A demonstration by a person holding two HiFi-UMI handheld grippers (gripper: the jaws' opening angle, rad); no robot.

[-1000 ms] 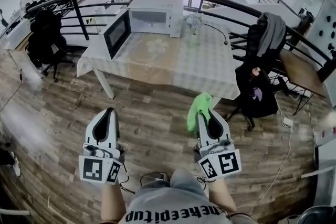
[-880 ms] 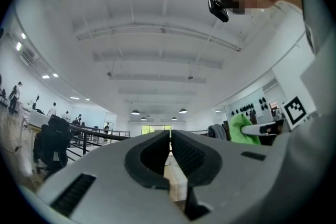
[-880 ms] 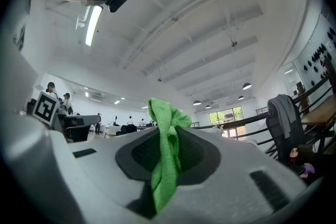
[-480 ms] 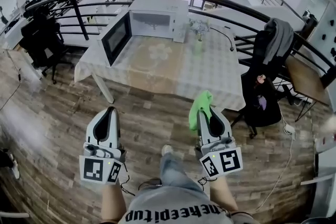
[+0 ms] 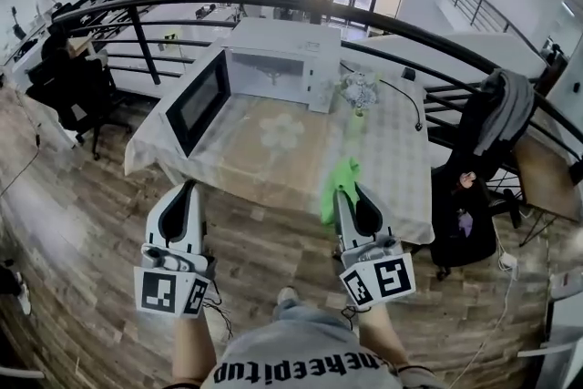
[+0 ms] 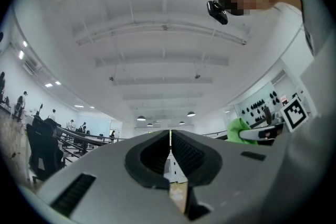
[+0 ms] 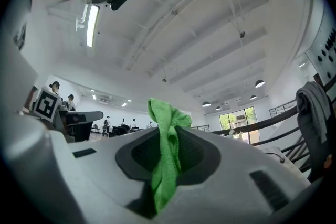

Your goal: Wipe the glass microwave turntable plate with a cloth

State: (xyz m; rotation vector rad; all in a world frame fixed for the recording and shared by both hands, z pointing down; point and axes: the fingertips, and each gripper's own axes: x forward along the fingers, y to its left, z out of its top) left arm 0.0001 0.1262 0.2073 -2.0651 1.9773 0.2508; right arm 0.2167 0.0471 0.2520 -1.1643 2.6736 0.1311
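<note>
Two tongs, both clenched: the left tongs (image 5: 188,191) are pressed together on nothing, and the right tongs (image 5: 350,200) pinch a green cloth (image 5: 333,187) whose loose end flops over their tips. None of the wiping looks started (the cloth is in hand, and that is about all that is done). The person stands on the wooden floor short of the bench (image 5: 392,159), with both tongs in the air and well apart from it. One white microwave (image 5: 282,50) sits at the bench's far side, its door (image 5: 197,101) swung open to the left. The glass turntable plate I cannot make out; my guess is that it lies inside the open cavity, too small to tell from here. Left to do: reach the bench, get at the plate and rub it over. By count: one cloth, one microwave, one bench, and one small vase of flowers (image 5: 357,90) just beside the microwave.
</note>
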